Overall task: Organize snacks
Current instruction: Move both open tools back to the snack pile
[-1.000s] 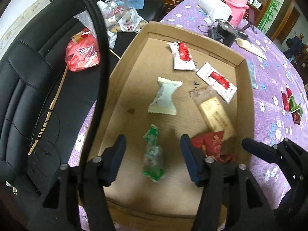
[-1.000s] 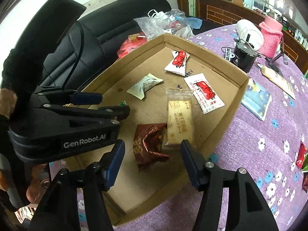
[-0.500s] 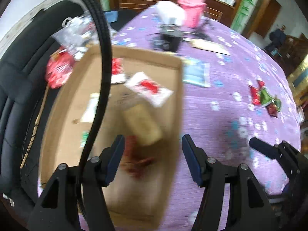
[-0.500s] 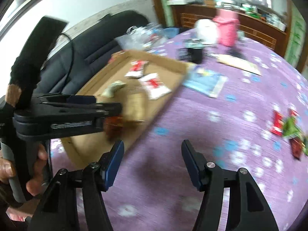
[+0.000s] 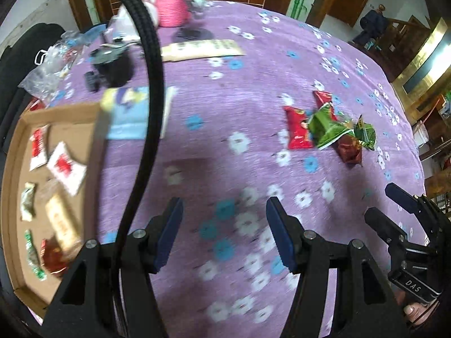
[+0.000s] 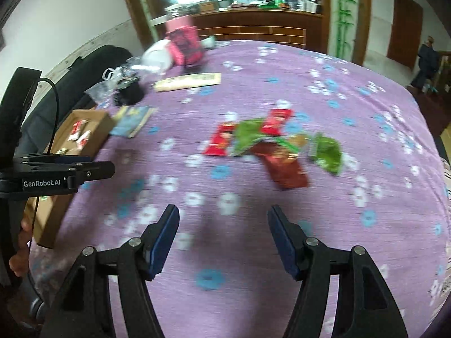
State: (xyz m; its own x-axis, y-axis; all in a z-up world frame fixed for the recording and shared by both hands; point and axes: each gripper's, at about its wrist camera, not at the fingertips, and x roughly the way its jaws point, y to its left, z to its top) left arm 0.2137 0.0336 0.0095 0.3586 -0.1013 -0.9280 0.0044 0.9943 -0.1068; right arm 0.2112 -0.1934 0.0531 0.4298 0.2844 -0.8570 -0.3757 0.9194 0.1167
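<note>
A pile of red and green snack packets lies on the purple flowered tablecloth, also in the right wrist view. A cardboard tray at the left holds several snacks; it shows in the right wrist view too. My left gripper is open and empty above bare cloth, right of the tray. My right gripper is open and empty, short of the packet pile. The right gripper also shows at the left wrist view's right edge; the left gripper shows at the right wrist view's left.
A blue booklet lies by the tray's far corner. A black device, a long beige packet and a pink basket stand at the back. Plastic bags and a black sofa are at the left.
Both grippers swung right, away from the cardboard tray and out over the tablecloth toward the packet pile. Both stayed open and empty.
</note>
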